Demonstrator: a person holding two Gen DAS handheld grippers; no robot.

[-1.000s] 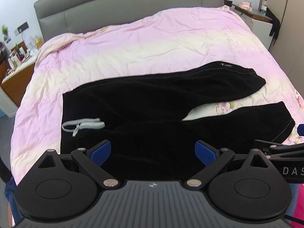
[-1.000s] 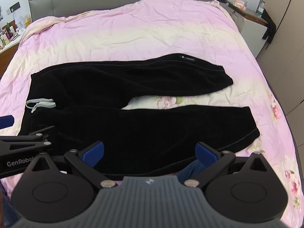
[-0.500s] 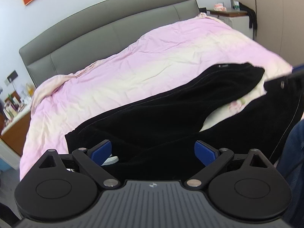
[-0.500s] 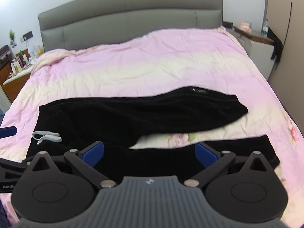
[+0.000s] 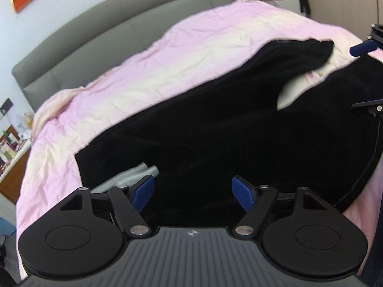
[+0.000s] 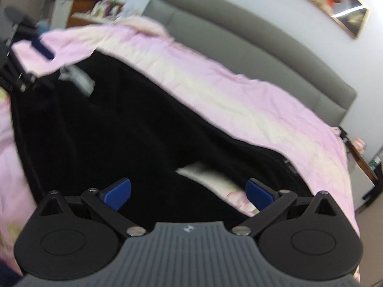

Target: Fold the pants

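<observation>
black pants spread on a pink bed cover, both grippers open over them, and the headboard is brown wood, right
Not quite. The headboard is grey and padded, not brown wood; both wrist views show it. The rest holds: black pants lie spread on the pink bed cover, with the left gripper and right gripper open over them.

Bright even room light, strong fisheye bending at edges, motion blur, right wrist view blurrier
</observation>
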